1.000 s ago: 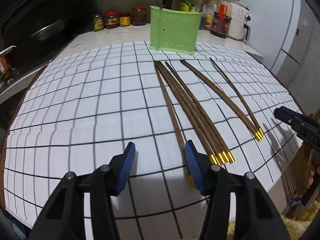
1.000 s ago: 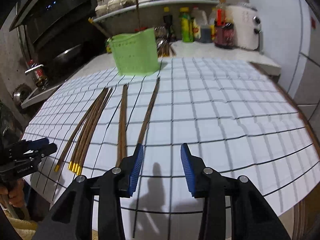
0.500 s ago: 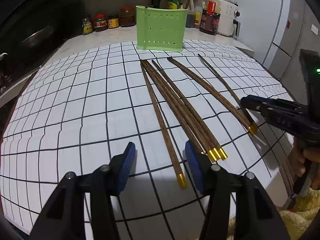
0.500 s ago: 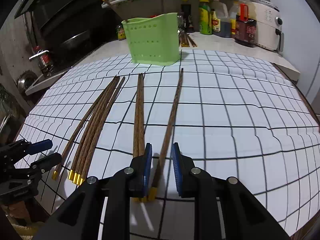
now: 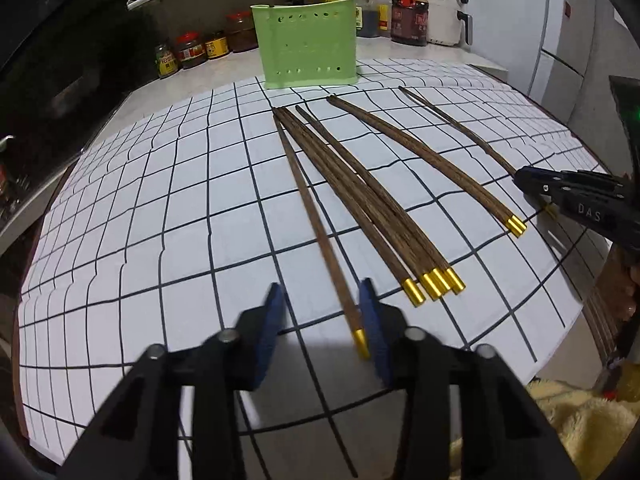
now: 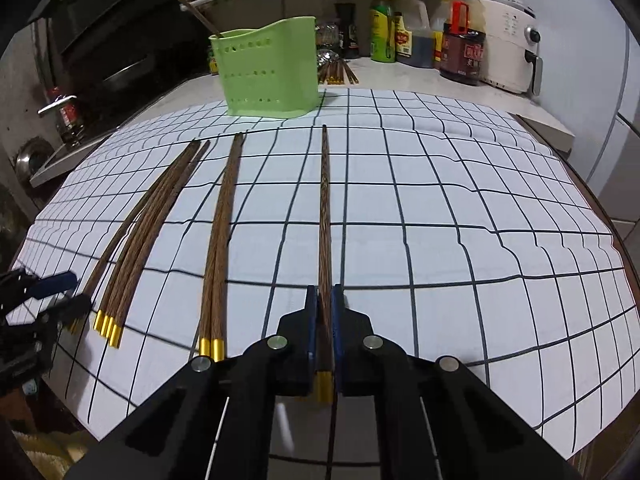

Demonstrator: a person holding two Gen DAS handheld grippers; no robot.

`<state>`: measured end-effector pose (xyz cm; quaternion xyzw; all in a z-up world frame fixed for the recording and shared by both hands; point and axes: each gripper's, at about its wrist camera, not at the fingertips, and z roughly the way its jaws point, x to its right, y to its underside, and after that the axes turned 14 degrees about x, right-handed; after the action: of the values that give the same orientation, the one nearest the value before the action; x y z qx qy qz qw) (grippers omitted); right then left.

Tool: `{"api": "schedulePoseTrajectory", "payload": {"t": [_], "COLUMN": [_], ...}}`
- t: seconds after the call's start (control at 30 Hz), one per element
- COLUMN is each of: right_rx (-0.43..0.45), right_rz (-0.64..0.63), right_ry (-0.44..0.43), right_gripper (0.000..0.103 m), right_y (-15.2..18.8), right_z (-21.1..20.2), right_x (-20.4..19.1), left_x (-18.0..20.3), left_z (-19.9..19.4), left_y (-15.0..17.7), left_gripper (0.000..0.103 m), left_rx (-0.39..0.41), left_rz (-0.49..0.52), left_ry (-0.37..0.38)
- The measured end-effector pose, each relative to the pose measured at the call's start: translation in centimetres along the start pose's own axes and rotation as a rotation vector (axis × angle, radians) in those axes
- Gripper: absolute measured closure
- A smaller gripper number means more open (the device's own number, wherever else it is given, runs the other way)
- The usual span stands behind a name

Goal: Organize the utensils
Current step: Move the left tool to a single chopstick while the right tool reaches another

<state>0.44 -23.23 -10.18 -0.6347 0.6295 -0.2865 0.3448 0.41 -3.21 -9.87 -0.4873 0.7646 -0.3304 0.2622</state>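
Dark wooden chopsticks with gold ends lie on a white grid cloth before a green perforated holder, also seen in the right wrist view. My left gripper is open, its blue pads either side of a single chopstick, next to a bundle of several. My right gripper is shut on the rightmost chopstick, near its gold end. It also shows in the left wrist view. A pair lies to its left.
Jars, sauce bottles and a white appliance stand on the counter behind the holder. One chopstick leans in the holder. A stove area is at left. A yellow towel lies below the table's front edge.
My right gripper has moved forward and closed on the rightmost chopstick. My left gripper has narrowed and moved forward around the single chopstick's gold end.
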Motion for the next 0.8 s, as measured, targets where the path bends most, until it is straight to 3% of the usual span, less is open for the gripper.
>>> {"api": "schedulePoseTrajectory", "payload": {"t": [0.1, 0.17, 0.3, 0.33, 0.47, 0.6, 0.8], "right_rx": [0.011, 0.02, 0.04, 0.05, 0.092, 0.105, 0.107], "right_rz": [0.009, 0.014, -0.016, -0.032, -0.085, -0.06, -0.054], "right_ry": [-0.027, -0.05, -0.065, -0.062, -0.02, -0.02, -0.027], "right_gripper": [0.094, 0.093, 0.08, 0.079, 0.078, 0.078, 0.079], "right_y": [0.5, 0.8, 1.7, 2.1, 3.0, 3.2, 3.4], "right_z": [-0.5, -1.0, -2.1, -2.5, -3.4, -3.5, -3.9], "right_x": [0.3, 0.6, 0.5, 0.2, -0.7, -0.4, 0.0], "left_x": [-1.1, -2.2, -3.2, -3.3, -3.3, -3.2, -2.4], "left_z": [0.3, 0.3, -0.1, -0.3, -1.1, -1.6, -1.8], "left_y": [-0.1, -0.1, 0.4, 0.5, 1.4, 1.9, 2.2], "left_gripper": [0.074, 0.074, 0.073, 0.068, 0.065, 0.062, 0.062], "left_rx": [0.004, -0.001, 0.016, 0.02, 0.044, 0.061, 0.078], "left_rz": [0.009, -0.017, -0.029, -0.028, -0.044, -0.059, -0.051], "left_ry": [-0.069, -0.059, -0.064, -0.064, -0.024, -0.002, -0.008]}}
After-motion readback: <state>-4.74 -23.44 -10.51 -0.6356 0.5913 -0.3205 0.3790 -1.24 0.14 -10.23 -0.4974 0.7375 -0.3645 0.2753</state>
